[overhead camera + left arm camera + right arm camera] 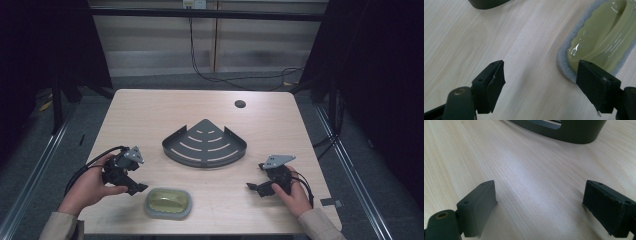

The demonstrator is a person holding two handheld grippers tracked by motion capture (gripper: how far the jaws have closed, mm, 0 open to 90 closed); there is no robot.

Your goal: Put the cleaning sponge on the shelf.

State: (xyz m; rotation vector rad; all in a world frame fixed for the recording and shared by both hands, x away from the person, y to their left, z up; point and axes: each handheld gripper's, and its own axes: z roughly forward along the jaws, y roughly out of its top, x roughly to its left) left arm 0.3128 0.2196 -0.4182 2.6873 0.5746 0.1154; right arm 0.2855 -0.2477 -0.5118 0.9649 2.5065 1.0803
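The left gripper (131, 186) sits low over the table (150, 115) with its jaws spread wide and nothing between them; in the left gripper view the same gripper (540, 75) has bare wood in its gap. Just beside its right-hand jaw lies the soap dish (596, 37), a glossy yellow-green tray with a wavy grey rim, close to that jaw but not between the two. The right gripper (256, 188) is likewise spread wide and holds nothing, with plain tabletop between its jaws in the right gripper view (539, 202); it rests well apart from the dish, on the dish's far side from the left gripper.

The likely trouble is in the grasp. The dish looks smooth, shallow and low-rimmed, so a jaw closing from the side could push it along the wood rather than catch it, or pinch only the rim and let it slip and tilt. A jaw coming down too steeply could also strike the table first. Beyond both grippers stands the dark fan-shaped corner shelf (204, 144), with raised walls and slotted floor; a dish carried low toward it could knock against its front wall.

Counted: two grippers, one soap dish, one corner shelf, one table.
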